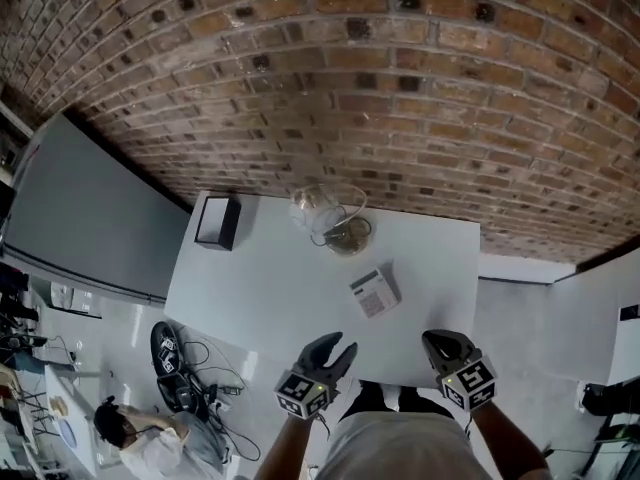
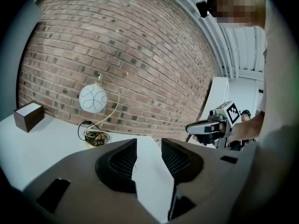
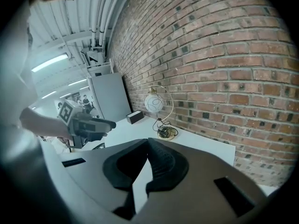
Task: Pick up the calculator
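Observation:
The calculator [image 1: 375, 293], a small white-grey slab, lies flat on the white table [image 1: 260, 298], right of centre. My left gripper [image 1: 335, 351] hovers over the table's near edge, below and left of the calculator, jaws open with only bare tabletop between them [image 2: 148, 146]. My right gripper [image 1: 447, 346] hangs at the near edge, below and right of the calculator, its tips touching and nothing in them [image 3: 147, 141]. Neither gripper touches the calculator, and neither gripper view shows it.
A globe lamp [image 1: 330, 218] with a coiled cable stands at the table's far side against the brick wall [image 1: 350, 88]. A dark box [image 1: 217, 223] sits at the far left corner. Cables and a person [image 1: 150, 433] are on the floor at lower left.

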Tool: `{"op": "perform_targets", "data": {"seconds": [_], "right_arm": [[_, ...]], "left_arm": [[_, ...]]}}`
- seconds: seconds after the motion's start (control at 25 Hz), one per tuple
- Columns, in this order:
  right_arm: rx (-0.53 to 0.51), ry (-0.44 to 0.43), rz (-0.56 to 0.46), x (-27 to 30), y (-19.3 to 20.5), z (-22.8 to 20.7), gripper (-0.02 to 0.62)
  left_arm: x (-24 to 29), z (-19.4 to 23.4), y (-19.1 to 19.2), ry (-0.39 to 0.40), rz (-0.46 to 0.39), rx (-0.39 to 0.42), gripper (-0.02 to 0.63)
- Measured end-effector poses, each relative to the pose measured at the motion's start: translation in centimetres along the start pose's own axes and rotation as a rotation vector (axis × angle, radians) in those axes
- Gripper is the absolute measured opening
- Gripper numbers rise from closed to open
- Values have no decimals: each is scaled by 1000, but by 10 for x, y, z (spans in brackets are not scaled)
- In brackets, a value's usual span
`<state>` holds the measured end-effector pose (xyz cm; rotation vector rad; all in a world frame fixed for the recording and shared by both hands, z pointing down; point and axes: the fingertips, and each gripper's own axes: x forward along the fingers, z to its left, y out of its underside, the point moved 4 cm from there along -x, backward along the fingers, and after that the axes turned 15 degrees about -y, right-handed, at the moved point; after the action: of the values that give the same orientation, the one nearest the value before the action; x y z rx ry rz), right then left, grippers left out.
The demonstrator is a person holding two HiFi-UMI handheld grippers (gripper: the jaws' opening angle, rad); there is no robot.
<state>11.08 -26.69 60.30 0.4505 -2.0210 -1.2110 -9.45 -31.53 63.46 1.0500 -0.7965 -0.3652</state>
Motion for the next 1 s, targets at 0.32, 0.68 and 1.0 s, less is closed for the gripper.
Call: {"op": "perform_targets", "data": {"seconds": [0.32, 0.68, 1.0], "right_arm": [[34, 90, 31, 31, 2, -2, 12], [128, 149, 38, 67, 14, -10, 12], [178, 143, 80, 96, 41, -25, 12]], "left_arm": [[52, 61, 22, 87, 96, 21, 181], [132, 110, 67, 127, 225, 35, 218], [195, 136, 107, 116, 339, 36, 219]]}}
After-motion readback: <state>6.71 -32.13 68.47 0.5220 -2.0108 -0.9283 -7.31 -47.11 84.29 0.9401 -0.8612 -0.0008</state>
